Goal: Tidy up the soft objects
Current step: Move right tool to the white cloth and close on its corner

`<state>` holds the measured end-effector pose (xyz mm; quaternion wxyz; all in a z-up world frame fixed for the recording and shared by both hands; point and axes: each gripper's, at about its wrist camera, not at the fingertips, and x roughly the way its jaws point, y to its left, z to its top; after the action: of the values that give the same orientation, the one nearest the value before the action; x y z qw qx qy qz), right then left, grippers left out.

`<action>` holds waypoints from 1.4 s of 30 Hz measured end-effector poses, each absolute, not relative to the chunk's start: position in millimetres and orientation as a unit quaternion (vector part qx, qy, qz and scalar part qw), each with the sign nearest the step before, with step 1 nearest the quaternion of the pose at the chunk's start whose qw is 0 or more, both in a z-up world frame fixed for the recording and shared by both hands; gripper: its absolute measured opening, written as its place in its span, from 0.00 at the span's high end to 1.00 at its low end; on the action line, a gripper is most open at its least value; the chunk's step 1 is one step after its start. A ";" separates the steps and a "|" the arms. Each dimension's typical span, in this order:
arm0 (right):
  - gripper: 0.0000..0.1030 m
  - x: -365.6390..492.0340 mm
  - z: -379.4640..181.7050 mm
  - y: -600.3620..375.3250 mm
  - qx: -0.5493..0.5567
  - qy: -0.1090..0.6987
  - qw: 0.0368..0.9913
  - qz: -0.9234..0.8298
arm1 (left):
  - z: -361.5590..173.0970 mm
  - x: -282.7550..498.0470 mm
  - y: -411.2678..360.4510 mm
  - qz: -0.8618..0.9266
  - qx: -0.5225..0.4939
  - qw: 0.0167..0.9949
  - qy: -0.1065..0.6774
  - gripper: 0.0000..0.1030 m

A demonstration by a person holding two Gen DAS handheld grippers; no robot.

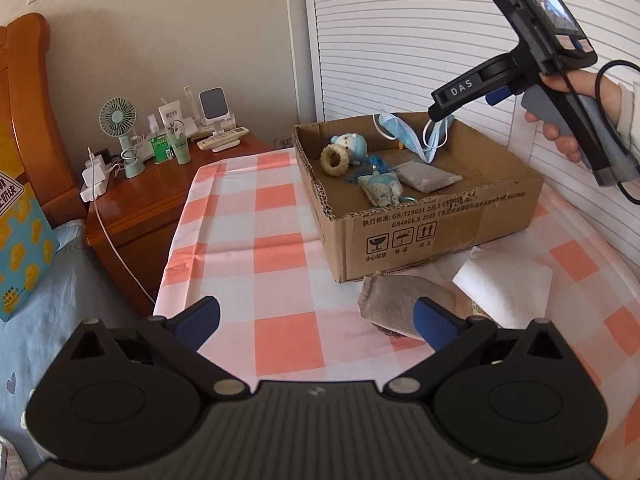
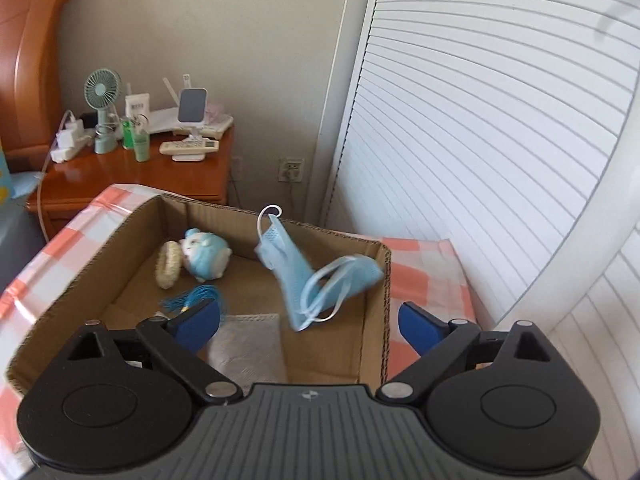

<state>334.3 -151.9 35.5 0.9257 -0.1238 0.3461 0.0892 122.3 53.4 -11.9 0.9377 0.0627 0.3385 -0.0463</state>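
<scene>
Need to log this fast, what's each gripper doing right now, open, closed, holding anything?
Left gripper: open, holding nothing, above the checked tablecloth.
Right gripper: open, nothing between its pads; the blue face mask is mid-air over the cardboard box.

Your left gripper (image 1: pixel 316 322): jaws spread wide over the pink-checked tablecloth (image 1: pixel 260 208), nothing between them. Just past its right fingertip: a grey cloth pouch (image 1: pixel 394 294), beside white tissue (image 1: pixel 504 286). Cardboard box (image 1: pixel 436 232), open-topped, holding a blue plush toy (image 1: pixel 354 144), a beige ring (image 1: pixel 336 160), a patterned sachet (image 1: pixel 380 190) and a grey pad (image 1: pixel 428 176). Above the box: your right gripper (image 1: pixel 434 114) (hand (image 1: pixel 576 108) on its grip), a blue face mask (image 1: pixel 412 136) hanging at its tip.
</scene>
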 end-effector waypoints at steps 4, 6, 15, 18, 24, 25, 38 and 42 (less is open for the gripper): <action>0.01 303.5 43.6 -154.0 -0.121 0.347 0.924 0.105 | -9.5 115.8 50.6 -0.051 0.064 0.938 0.338 0.01; 0.01 285.1 47.6 -154.4 -0.120 0.346 0.924 0.114 | -8.6 112.0 48.3 -0.051 0.066 0.937 0.339 0.01; 0.00 209.0 38.9 -156.2 -0.109 0.367 0.901 0.204 | -2.8 94.2 39.2 -0.050 0.079 0.937 0.336 0.01; 0.00 194.9 20.3 -152.0 -0.113 0.387 0.886 0.227 | -2.3 91.3 36.6 -0.048 0.080 0.938 0.335 0.01; 0.00 191.1 -19.8 -141.1 -0.136 0.416 0.872 0.219 | -7.4 88.2 31.7 -0.050 0.088 0.934 0.343 0.01; 0.00 191.5 -25.4 -141.0 -0.136 0.420 0.870 0.218 | -8.2 88.6 31.3 -0.051 0.089 0.933 0.345 0.01; 0.00 205.1 -46.2 -170.8 -0.093 0.440 0.876 0.176 | -19.7 102.7 24.7 -0.059 0.093 0.925 0.364 0.01; 0.00 206.4 -50.1 -188.0 -0.072 0.446 0.878 0.157 | -23.3 106.6 20.3 -0.067 0.096 0.922 0.369 0.01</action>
<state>206.4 -188.0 -50.1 0.8783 -0.0715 0.4459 0.1571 106.6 20.3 -23.3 0.9220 0.0959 0.3691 -0.0670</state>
